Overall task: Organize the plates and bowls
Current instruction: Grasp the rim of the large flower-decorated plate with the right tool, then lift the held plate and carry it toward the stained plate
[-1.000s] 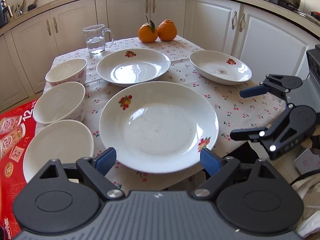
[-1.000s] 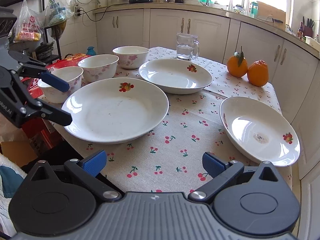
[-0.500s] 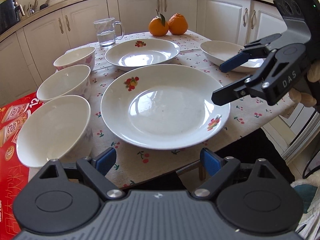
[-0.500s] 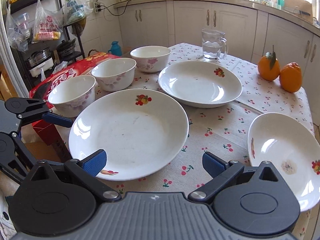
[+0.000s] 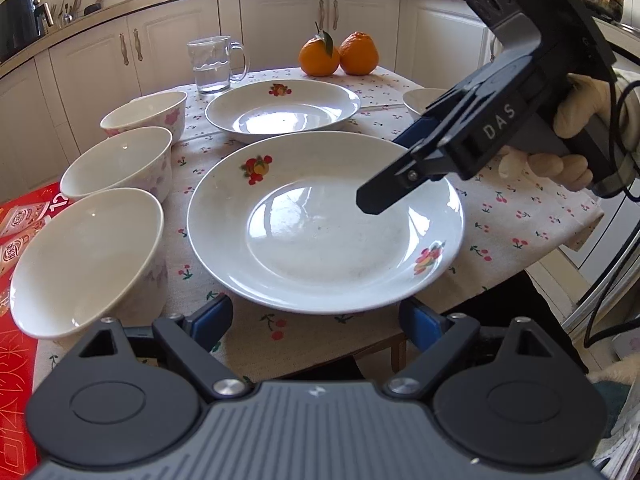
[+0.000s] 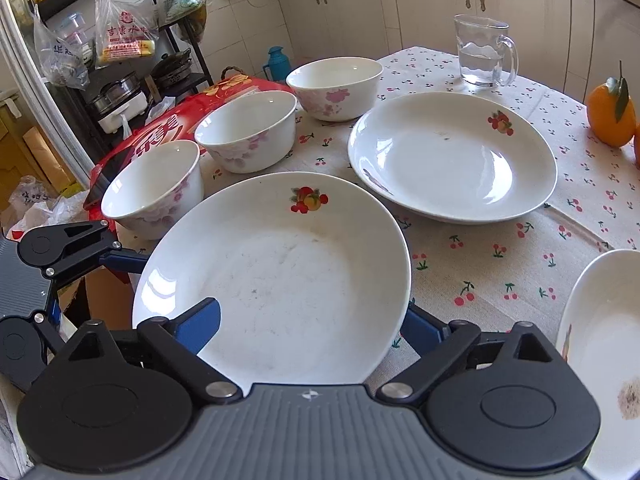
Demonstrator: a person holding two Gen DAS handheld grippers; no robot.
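Note:
A large white plate [image 5: 320, 224] with fruit prints lies near the table's front edge. My left gripper [image 5: 316, 318] is open just in front of the plate's near rim, one finger to each side and not touching it. My right gripper [image 6: 310, 326] straddles the same plate [image 6: 280, 272] from its right side. One blue pad [image 6: 198, 322] hangs over the plate's inside and the other finger sits outside the rim. Its jaws are closing, and neither pad presses on the plate. Three white bowls [image 5: 120, 164] stand in a row at the left. A second plate [image 5: 282, 106] lies behind, and a third plate [image 6: 600, 340] at the right.
A glass mug of water [image 5: 212, 64] and two oranges [image 5: 338, 54] stand at the back of the cherry-print tablecloth [image 5: 520, 216]. A red box [image 5: 16, 344] lies left of the table. A gloved hand [image 5: 576, 120] holds the right gripper. White cabinets ring the room.
The right gripper has swung in from the right until it straddles the large plate's rim, and its jaws have narrowed a little. The left gripper has sunk slightly toward the plate's near rim.

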